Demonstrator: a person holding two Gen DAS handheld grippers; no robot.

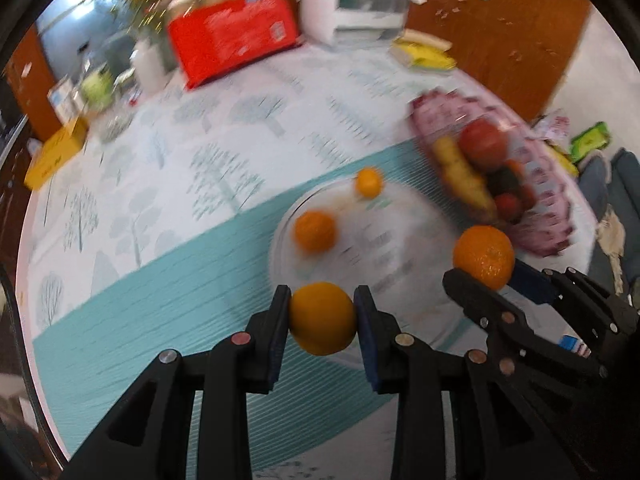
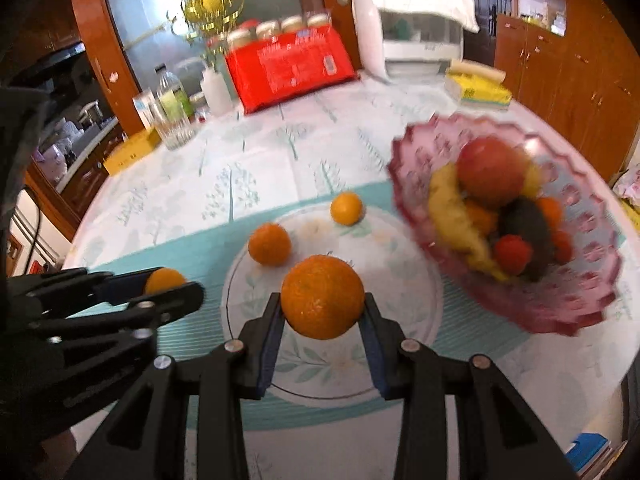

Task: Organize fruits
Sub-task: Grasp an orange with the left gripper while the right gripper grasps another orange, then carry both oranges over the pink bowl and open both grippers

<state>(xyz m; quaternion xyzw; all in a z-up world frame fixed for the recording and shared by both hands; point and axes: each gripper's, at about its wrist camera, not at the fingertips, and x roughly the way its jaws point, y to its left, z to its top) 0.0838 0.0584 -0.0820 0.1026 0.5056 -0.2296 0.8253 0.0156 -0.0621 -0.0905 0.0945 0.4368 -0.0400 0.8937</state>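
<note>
My left gripper (image 1: 322,312) is shut on a small smooth orange (image 1: 322,319), held above the near rim of a clear glass plate (image 1: 404,216). My right gripper (image 2: 323,312) is shut on a larger dimpled orange (image 2: 322,297) over the same plate (image 2: 400,264). Each gripper shows in the other's view: the right gripper (image 1: 486,276) with its orange (image 1: 484,256), the left gripper (image 2: 168,284) with its orange (image 2: 164,279). Two oranges lie on the plate (image 2: 269,244) (image 2: 346,208). A pink scalloped fruit bowl (image 2: 576,304) to the right holds an apple, bananas and other fruit.
At the table's far side stand a red carton of jars (image 2: 288,66), a white appliance (image 2: 408,36), yellow packets (image 2: 478,90), a bottle and a glass (image 2: 174,120) and a yellow box (image 1: 56,152). Wooden cabinets (image 2: 572,64) rise behind. The tablecloth (image 2: 280,160) has a tree print.
</note>
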